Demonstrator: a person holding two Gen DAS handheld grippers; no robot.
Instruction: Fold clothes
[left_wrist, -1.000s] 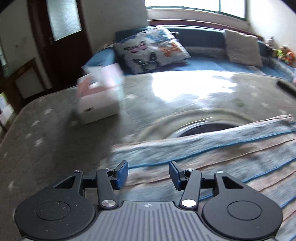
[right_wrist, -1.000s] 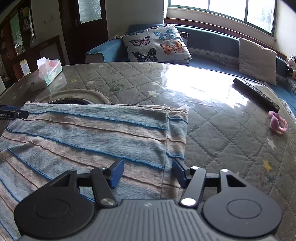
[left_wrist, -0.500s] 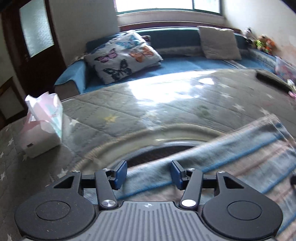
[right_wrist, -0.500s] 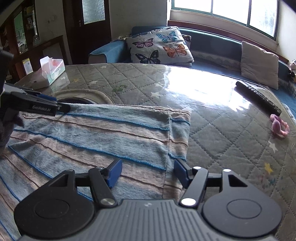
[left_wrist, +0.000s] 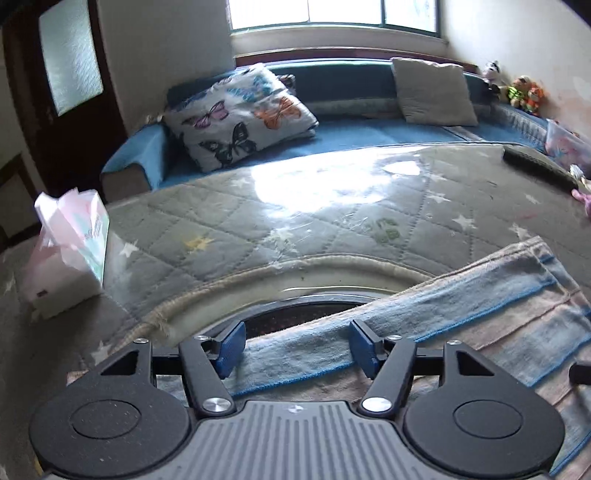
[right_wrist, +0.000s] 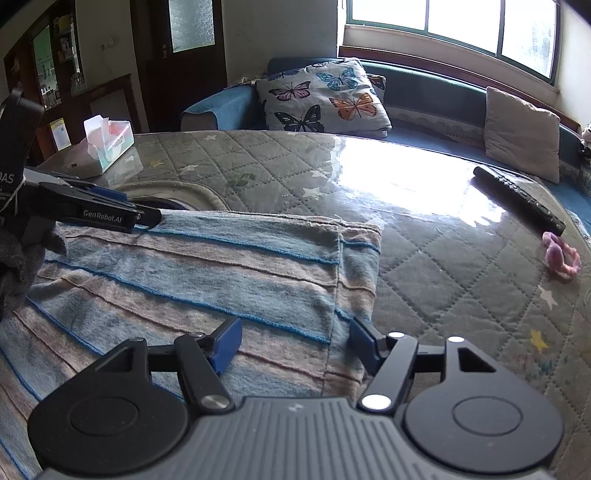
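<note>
Cloth (right_wrist: 207, 273) with blue and pink stripes lies flat on the quilted table (right_wrist: 424, 258), filling the lower left of the right wrist view and the lower right of the left wrist view. Left gripper (left_wrist: 295, 347) has its fingers spread over the far edge of the cloth, holding nothing; it also shows at the left edge of the right wrist view. Right gripper (right_wrist: 293, 341) has its fingers spread too, above the right edge of the cloth. Tissue box (right_wrist: 109, 144) stands at upper left, remote (right_wrist: 519, 199) and a pink toy (right_wrist: 561, 254) at right. Butterfly pillow (right_wrist: 321, 96) rests on the sofa (right_wrist: 221, 105) behind.
</note>
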